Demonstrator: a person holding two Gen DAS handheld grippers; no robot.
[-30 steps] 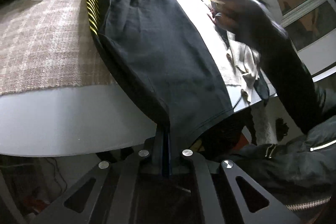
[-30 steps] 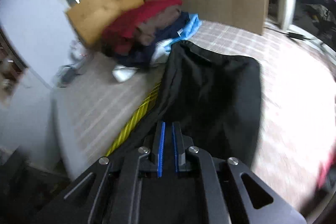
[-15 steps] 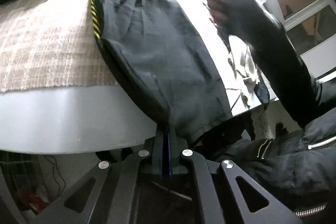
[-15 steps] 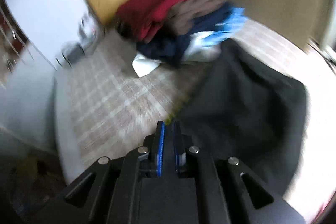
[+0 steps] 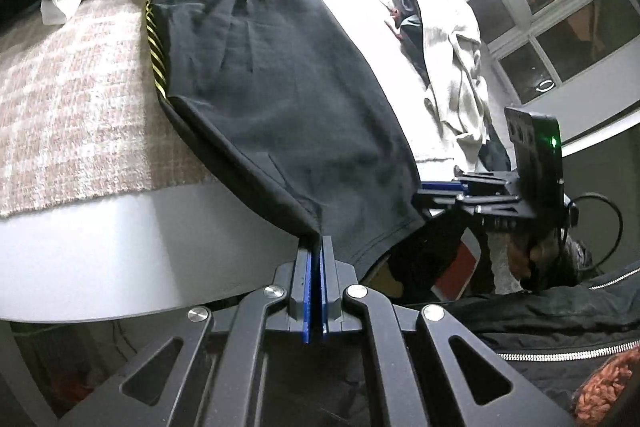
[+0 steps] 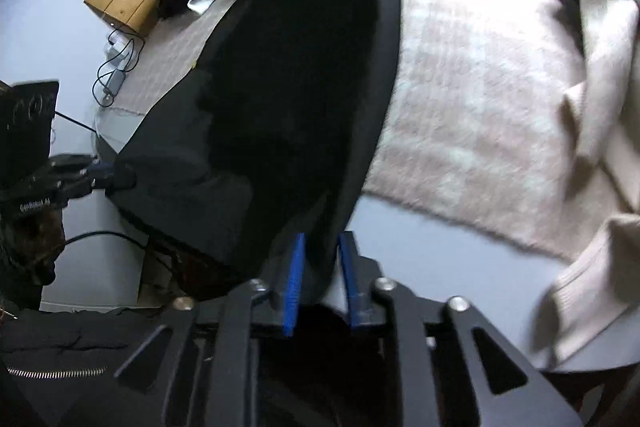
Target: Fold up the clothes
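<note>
our left gripper (image 5: 316,267) pinches the black garment (image 5: 280,87) hem. right gripper (image 6: 320,279) fingers sit parted around the other corner. seems mid-fold; next, clamp right.

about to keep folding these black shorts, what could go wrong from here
1. The right gripper has its fingers apart around the hem of the black shorts; only the left gripper pinches it, so that corner may drop.
2. The hem hangs off the table edge and could slide down.
3. The cream sweater lies close and might get caught in the fold.
</note>
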